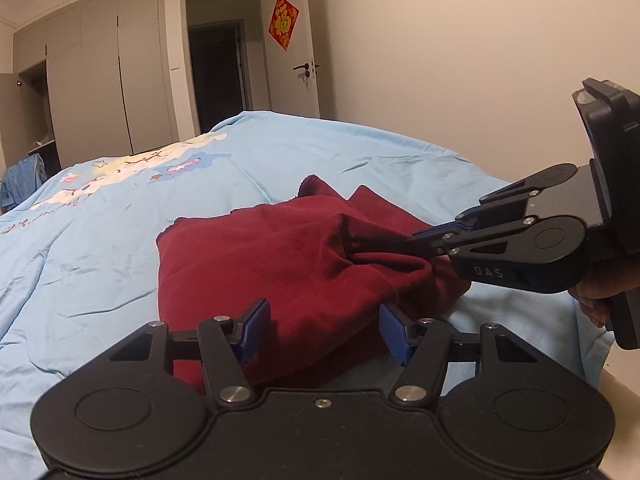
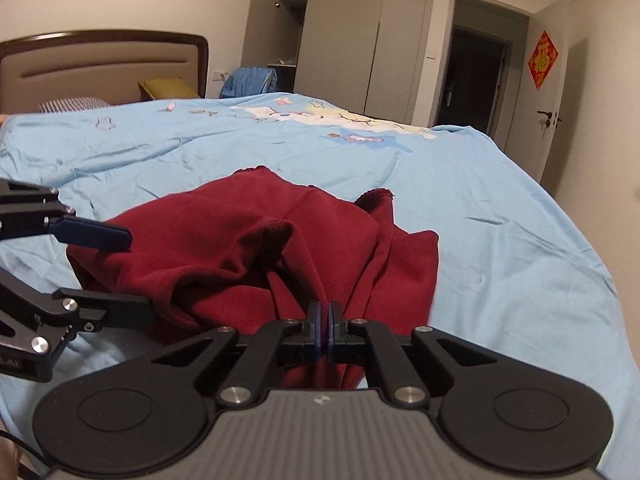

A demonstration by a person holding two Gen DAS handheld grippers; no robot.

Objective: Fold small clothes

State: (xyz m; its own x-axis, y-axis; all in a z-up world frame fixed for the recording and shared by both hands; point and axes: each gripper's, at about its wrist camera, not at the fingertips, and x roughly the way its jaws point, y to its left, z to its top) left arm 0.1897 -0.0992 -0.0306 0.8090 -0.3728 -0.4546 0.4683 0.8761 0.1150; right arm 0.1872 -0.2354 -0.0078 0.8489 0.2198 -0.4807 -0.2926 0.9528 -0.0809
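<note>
Black linkage arms fill the foreground of both wrist views, and just beyond them a dark red garment (image 1: 280, 256) is seen lying bunched on a pale blue bedspread (image 1: 100, 248), near the bed's closest edge. One fold of the garment is pinched between the blue pads of the right gripper (image 2: 323, 320), whose fingers are pressed together on the cloth; in the left wrist view the fabric is drawn taut toward that gripper (image 1: 430, 242). Beside the garment's near hem the left gripper (image 1: 322, 330) is held with its fingers spread wide, nothing clasped between them. A hand (image 1: 592, 298) is glimpsed behind the right gripper's handle. Beyond the garment, a cartoon print (image 2: 320, 114) is shown on the bedspread, and farther off a headboard (image 2: 104, 64), wardrobe doors (image 1: 104, 72) and a red door decoration (image 1: 283, 22) are visible.

Only one layer appears to be secured, so the heap could be dragged rather than spread if it is lifted from a single point. A crooked fold could also result if the left gripper is closed on a bunched crease instead of a true edge.
</note>
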